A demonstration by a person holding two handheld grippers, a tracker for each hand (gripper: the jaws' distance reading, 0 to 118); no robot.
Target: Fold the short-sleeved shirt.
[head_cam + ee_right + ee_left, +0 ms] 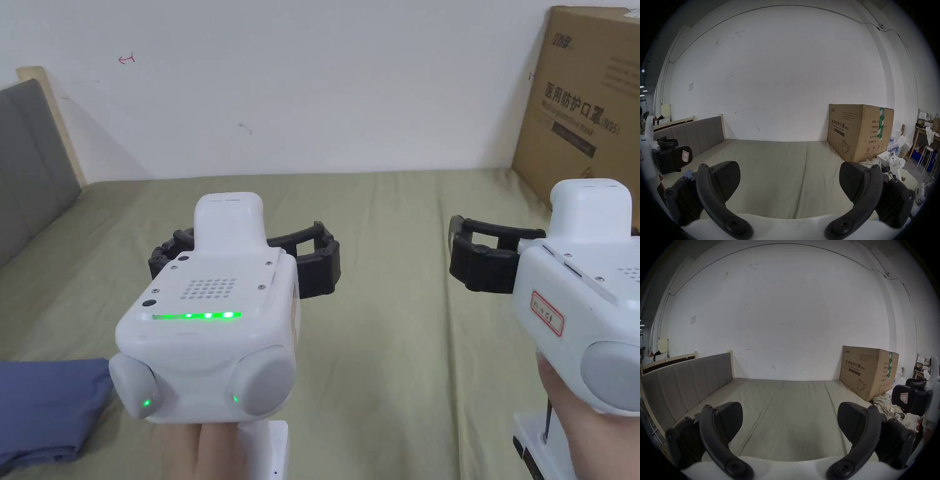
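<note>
Both my grippers hang over the bed (387, 350) with nothing in them: left gripper (790, 423) has its jaws spread wide, right gripper (789, 181) the same. The shirt (47, 406) (blue, bunched up, I'm guessing that's the one) sits off at my near left on the bed, untouched. So I'd say the fold hasn't started; grabbing, spreading and folding are all left. The bed has an olive sheet with a few creases, a grey headboard (25, 169) on the left, a white wall behind and a big box (584, 106) at the right.
</note>
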